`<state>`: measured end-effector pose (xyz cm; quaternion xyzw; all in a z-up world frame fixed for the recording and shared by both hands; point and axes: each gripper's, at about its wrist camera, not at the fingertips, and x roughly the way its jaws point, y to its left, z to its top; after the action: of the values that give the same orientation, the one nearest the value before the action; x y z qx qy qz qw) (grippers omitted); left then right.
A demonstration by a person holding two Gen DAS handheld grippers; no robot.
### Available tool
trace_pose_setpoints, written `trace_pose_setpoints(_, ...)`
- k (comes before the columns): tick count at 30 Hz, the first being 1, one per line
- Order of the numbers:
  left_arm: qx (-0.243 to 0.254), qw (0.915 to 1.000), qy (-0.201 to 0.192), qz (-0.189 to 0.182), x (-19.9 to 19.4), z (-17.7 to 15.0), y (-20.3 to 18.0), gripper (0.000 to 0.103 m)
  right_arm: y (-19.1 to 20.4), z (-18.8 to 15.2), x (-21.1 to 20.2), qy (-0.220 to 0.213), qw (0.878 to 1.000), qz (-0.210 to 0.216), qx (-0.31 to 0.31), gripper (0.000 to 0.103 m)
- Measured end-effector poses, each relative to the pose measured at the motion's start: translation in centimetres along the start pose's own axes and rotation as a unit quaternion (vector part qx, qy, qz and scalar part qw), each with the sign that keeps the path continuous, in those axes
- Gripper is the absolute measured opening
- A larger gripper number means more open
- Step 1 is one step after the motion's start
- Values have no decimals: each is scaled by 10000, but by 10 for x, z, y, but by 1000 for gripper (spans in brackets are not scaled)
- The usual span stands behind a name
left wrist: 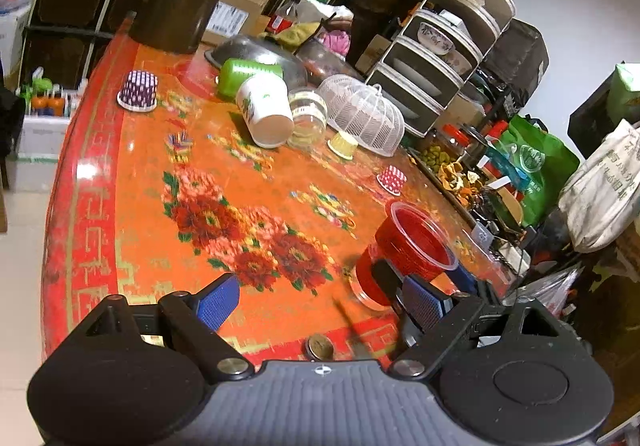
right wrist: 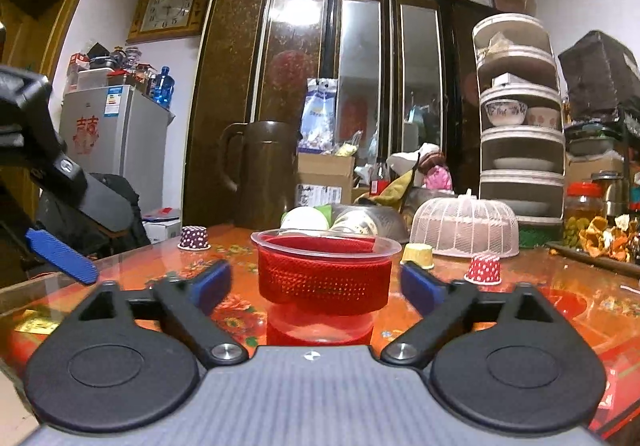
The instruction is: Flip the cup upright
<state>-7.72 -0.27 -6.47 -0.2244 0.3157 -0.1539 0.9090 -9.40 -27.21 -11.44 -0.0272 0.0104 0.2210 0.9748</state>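
A clear plastic cup with a red mesh liner (right wrist: 324,274) stands upright on the orange flowered table (right wrist: 560,286). My right gripper (right wrist: 316,286) is open, its blue pads on either side of the cup and apart from it. In the left wrist view the same cup (left wrist: 408,246) stands to the right, with the right gripper's fingers beside it. My left gripper (left wrist: 320,298) is open and empty above the table's near edge, left of the cup. It shows at the left of the right wrist view (right wrist: 60,258).
A white paper cup (left wrist: 266,110) and a green cup (left wrist: 244,76) lie on their sides at the back. Small paper cake cups, purple (left wrist: 138,91), yellow (left wrist: 343,144) and red dotted (left wrist: 392,179), a mesh food cover (left wrist: 362,114), a jar (left wrist: 308,118) and a dark jug (right wrist: 260,174) stand around.
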Motion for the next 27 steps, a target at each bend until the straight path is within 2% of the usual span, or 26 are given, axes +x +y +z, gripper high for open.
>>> trace_pose_setpoints(2, 207, 9994, -201, 168, 0, -1, -2, 103, -3, 4, -9, 78, 9999, 85, 90, 102)
trace_pose_setpoints(4, 636, 9951, -358, 664, -1, -3, -10, 103, -9, 12, -20, 249, 9990, 223, 287, 102)
trace_pose_setpoints(6, 1067, 9868, -406, 1148, -1, -6, -20, 103, -19, 25, -28, 573, 9961, 441, 501, 102)
trace_pose_setpoints(8, 1354, 9818, -393, 1276, -8, -6, -30, 103, -29, 43, -32, 1064, 9907, 494, 694, 102)
trace_pose_setpoints(10, 1546, 9794, -465, 1216, -21, -3, -41, 103, -39, 65, -40, 1409, 9856, 402, 842, 102)
trace_pose_setpoints(13, 1694, 9769, -581, 1169, -44, 4, -57, 103, -47, 98, -56, 1609, 9836, 261, 770, 102)
trace_pose_setpoints(17, 1811, 9764, -585, 1022, -79, 9, -80, 103, -49, 123, -67, 2097, 9743, -67, 817, 102)
trace_pose_setpoints(22, 1999, 9755, -495, 776, -101, 14, -108, 103, -48, 133, -84, 2092, 9728, -148, 982, 102)
trace_pose_setpoints(27, 2021, 9760, -416, 690, -99, 14, -116, 103, -44, 135, -81, 2102, 9736, -39, 890, 102)
